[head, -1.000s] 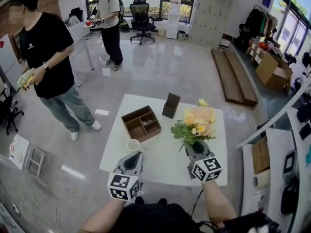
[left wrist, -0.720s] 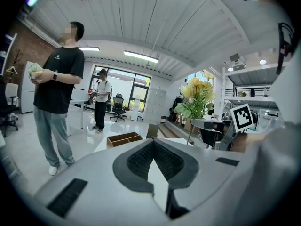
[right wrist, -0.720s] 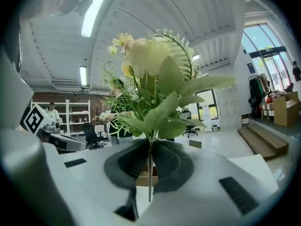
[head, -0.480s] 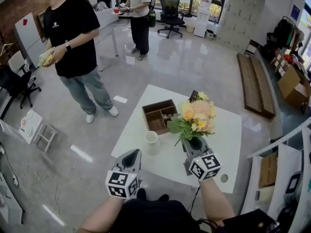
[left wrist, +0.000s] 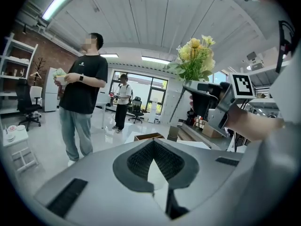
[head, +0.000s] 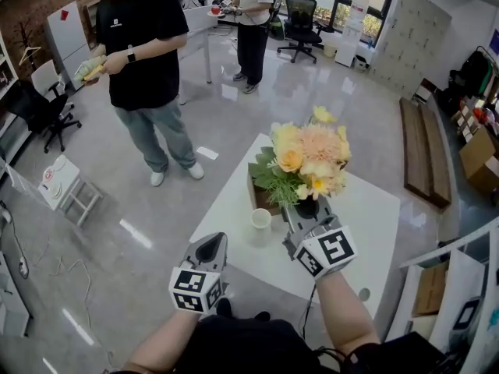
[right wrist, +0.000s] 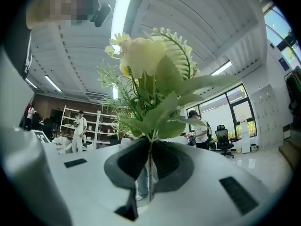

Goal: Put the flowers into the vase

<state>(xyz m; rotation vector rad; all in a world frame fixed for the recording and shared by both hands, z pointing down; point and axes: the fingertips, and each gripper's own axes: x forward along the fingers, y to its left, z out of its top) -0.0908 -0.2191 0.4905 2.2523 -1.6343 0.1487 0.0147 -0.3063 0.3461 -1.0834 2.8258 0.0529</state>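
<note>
Nearest, low in the head view: left hand-held gripper [head: 213,241], jaws together at the tips, nothing between them, held off the near edge of the white square tabletop [head: 366,209]. Drifted sideways since a second ago, otherwise idle.

Next out: right hand-held gripper [head: 306,209], clamped on the thin green stem of the bunch of artificial peach and yellow flowers with green leaves [head: 306,156]. Grip steady, no change in jaw gap. Raised clear of the tabletop over the last second, so blooms now larger in the head view and covering most of the brown wooden divided tray [head: 260,201], shown whole before. Means pick done, carry under way, insertion not yet begun.

Long axis of the flowers close to upright with a slight lean: blooms up, cut stem end trailing down below the jaws, seen as a thin line in the left gripper view. Good orientation for a stem-first drop; still needs moving over the mouth and lowering.

Just left of the right hand-held gripper, on the tabletop: small white cylindrical cup [head: 260,218], probably the vase, too small to be sure. Flowers above and beside it, not in it.

Farther: person in black T-shirt and jeans [head: 148,53] standing on the glossy floor [head: 117,232]. Beyond, second person [head: 253,14] and black office chair [head: 300,18] by the windows.
</note>
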